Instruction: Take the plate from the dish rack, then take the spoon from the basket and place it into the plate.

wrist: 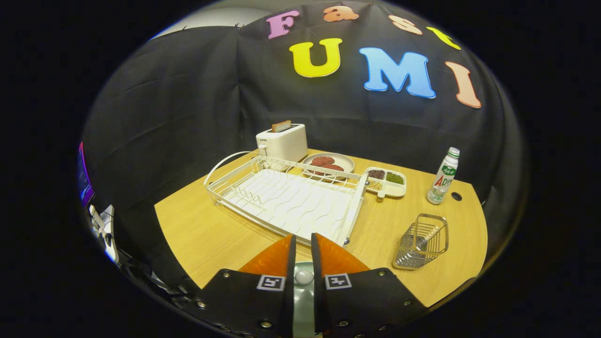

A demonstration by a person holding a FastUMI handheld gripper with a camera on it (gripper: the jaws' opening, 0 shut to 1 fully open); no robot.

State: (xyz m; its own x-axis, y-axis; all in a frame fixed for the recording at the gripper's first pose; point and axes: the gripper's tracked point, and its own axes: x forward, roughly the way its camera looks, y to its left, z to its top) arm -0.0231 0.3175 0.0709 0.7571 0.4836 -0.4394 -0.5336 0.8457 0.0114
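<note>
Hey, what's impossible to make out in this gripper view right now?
- Pale green strip between the near-closed fingers of the gripper: edge-on, flanked by them; plate or not, gripped or not, unclear.
- Wire basket: contents too small behind its wires; spoon unconfirmed.
- Dish rack: near edge partly hidden by the fingertips.

Gripper (303,246): two orange fingers (274,258) standing nearly together, a narrow gap between them, with a pale green plate (304,300) edge-on in that gap; contact with both fingers cannot be confirmed. Table (206,234): light wood. White wire dish rack (286,199) just ahead of the fingertips. White toaster (281,141) with a slice of bread (281,126) beyond the rack. Round plate of brown patties (328,163) beside the toaster. Divided tray (386,181) touching the rack's far corner. Bottle (443,176), upright. Wire basket (421,241), spoon (422,241) inside.
</note>
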